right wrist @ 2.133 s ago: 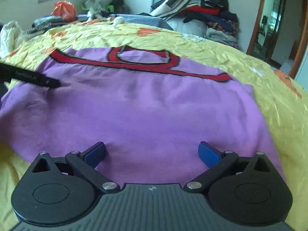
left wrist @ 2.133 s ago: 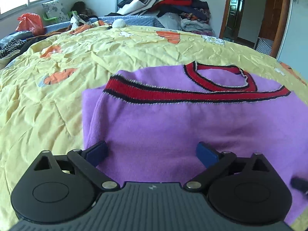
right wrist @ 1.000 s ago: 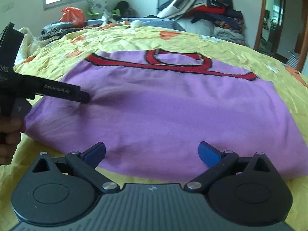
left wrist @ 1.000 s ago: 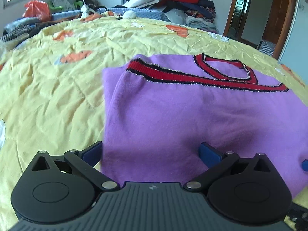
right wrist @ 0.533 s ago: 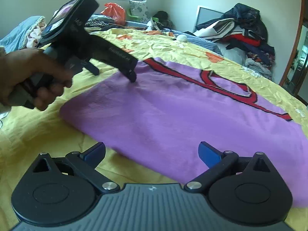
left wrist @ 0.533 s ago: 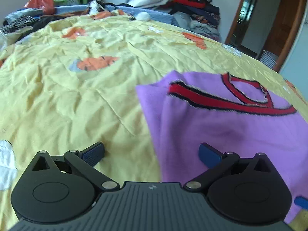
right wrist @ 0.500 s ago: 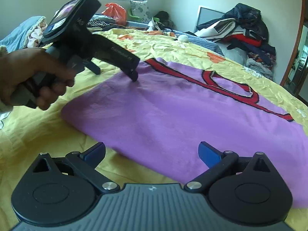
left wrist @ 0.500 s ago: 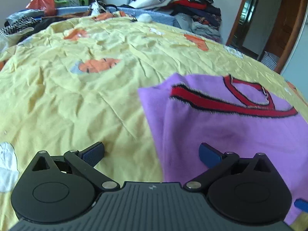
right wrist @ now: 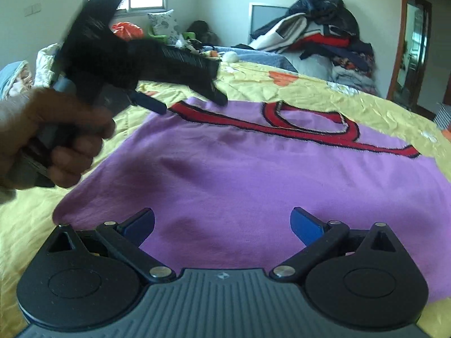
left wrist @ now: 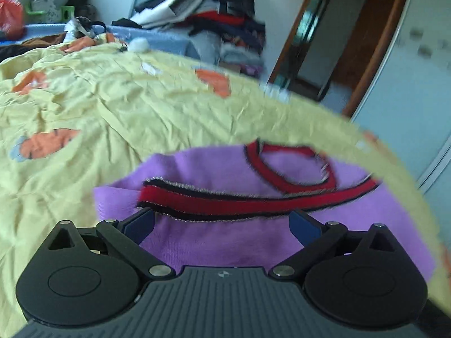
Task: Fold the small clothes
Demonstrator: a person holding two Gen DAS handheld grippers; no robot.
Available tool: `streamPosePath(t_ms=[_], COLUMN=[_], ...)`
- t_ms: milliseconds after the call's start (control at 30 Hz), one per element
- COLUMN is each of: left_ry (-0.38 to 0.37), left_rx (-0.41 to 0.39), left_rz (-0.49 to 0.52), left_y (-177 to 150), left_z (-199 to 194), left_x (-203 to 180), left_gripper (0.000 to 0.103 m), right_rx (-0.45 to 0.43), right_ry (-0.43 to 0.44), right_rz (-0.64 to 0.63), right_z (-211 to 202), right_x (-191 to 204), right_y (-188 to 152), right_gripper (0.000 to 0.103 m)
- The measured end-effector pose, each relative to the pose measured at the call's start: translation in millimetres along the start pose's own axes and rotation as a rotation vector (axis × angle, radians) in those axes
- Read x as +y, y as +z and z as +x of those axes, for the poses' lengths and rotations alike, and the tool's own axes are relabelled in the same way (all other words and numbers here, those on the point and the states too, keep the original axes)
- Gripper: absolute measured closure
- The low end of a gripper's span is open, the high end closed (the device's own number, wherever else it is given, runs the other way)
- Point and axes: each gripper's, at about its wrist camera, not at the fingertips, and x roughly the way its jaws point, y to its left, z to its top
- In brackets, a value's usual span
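Left gripper (right wrist: pixel 194 100) and hand (right wrist: pixel 56 138) motion-blurred, purple garment's (right wrist: pixel 253 174) near hem hidden

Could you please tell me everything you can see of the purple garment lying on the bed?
The purple garment is a soft, fleecy-looking top, spread flat on the yellow bedsheet. A fuzzy red band edged in black runs across its far end and loops round the neck opening. Its surface is mostly smooth, with slight dents. The left gripper hovers open at the band's left end, not visibly touching it; the right gripper is open over the near hem.
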Motion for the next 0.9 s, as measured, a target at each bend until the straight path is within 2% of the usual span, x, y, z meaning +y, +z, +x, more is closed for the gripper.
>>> streamPosePath(t_ms=[67, 133, 233, 367, 567, 900], left_ry=[0.087, 0.166, 0.197, 0.217, 0.229, 0.236], left_rx=[0.045, 0.035, 0.027, 0.021, 0.008, 0.004], left_rz=[0.043, 0.086, 0.098, 0.094, 0.101, 0.099], left_y=[-3, -8, -11, -10, -13, -15], left_z=[21, 28, 28, 29, 28, 27], left_x=[-1, 0, 1, 3, 0, 0], left_gripper=[0.004, 0.004, 0.002, 0.002, 0.002, 0.001], right_rx=[0.001, 0.000, 0.021, 0.046, 0.060, 0.100], right_ry=[-0.017, -0.023, -0.038, -0.081, -0.164, -0.205], right_rz=[0.010, 0.033, 0.087, 0.147, 0.164, 0.180], right_z=[0, -1, 0, 0, 4, 18], right_x=[-8, -20, -42, -65, -95, -136], right_y=[0, 0, 1, 2, 3, -2], right_gripper=[0.000, 0.000, 0.000, 0.000, 0.000, 0.000])
